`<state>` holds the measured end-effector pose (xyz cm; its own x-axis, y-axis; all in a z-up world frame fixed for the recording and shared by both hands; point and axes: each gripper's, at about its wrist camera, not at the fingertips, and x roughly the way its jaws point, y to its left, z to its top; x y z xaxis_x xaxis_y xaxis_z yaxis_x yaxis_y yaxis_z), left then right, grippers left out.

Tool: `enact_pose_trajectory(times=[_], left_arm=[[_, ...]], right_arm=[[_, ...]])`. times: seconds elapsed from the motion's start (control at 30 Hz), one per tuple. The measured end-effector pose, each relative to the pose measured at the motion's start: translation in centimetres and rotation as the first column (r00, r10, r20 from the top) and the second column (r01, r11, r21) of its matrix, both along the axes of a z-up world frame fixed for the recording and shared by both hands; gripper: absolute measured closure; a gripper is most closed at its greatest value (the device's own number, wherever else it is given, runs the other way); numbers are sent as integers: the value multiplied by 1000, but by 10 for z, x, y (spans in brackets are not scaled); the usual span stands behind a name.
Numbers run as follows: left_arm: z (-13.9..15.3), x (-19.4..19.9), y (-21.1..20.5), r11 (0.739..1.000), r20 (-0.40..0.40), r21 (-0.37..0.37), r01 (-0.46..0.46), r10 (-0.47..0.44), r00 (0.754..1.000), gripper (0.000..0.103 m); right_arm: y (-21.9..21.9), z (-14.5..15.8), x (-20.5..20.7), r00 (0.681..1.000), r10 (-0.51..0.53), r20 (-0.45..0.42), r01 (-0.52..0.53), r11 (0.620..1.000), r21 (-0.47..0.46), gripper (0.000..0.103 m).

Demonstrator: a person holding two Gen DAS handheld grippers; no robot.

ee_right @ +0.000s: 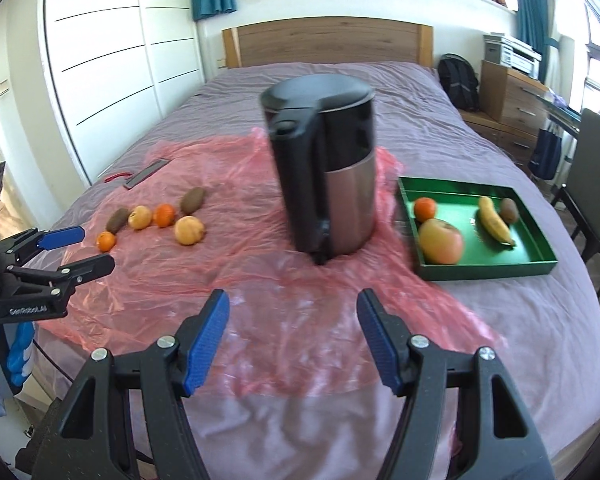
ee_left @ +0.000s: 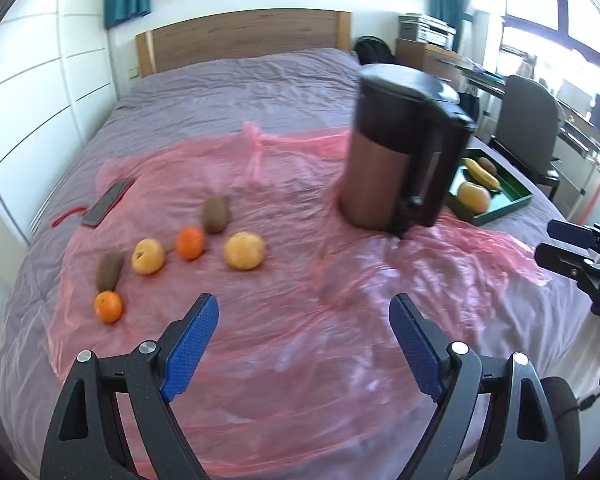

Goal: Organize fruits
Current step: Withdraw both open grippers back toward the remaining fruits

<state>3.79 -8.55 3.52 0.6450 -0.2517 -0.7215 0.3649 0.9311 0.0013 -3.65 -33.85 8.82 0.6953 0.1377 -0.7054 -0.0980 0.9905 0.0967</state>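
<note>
Several loose fruits lie on a pink plastic sheet (ee_left: 300, 320) on the bed: two kiwis (ee_left: 216, 214), two tangerines (ee_left: 189, 242), a yellow apple (ee_left: 148, 256) and a pale orange (ee_left: 245, 250). A green tray (ee_right: 536, 236) at the right holds an apple (ee_right: 441, 241), a tangerine (ee_right: 425, 208), a banana (ee_right: 495, 220) and a kiwi (ee_right: 510, 210). My left gripper (ee_left: 304, 320) is open and empty, near the bed's front edge, right of the loose fruits. My right gripper (ee_right: 294, 312) is open and empty, in front of the kettle.
A black and copper kettle (ee_right: 332, 176) stands on the sheet between the loose fruits and the tray. A phone with a red strap (ee_left: 108, 202) lies at the sheet's far left. A chair (ee_left: 528, 120) and drawers (ee_right: 512, 96) stand right of the bed.
</note>
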Motion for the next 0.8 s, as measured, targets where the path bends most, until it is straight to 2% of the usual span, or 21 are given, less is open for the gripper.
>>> enact_pose_trajectory(times=[0.2,0.4,0.6,0.8], left_arm=[[-17,18,64,994,0,11,-108,108,994,19],[-35,38,125,978,-5,14,-210,210,978,19],[-55,63,175,948,-40,-14,-317,316,948,19],[-82,88,203,923,-91,-21,-384,381,920,19]], right_arm=[[47,-8,20,998,61,-2,-61,998,3,11],[88,-21,50,992,119,-30,-119,993,14,10],[132,-42,89,980,191,-54,-190,981,29,11],[166,-71,133,968,236,-87,-231,971,60,11]])
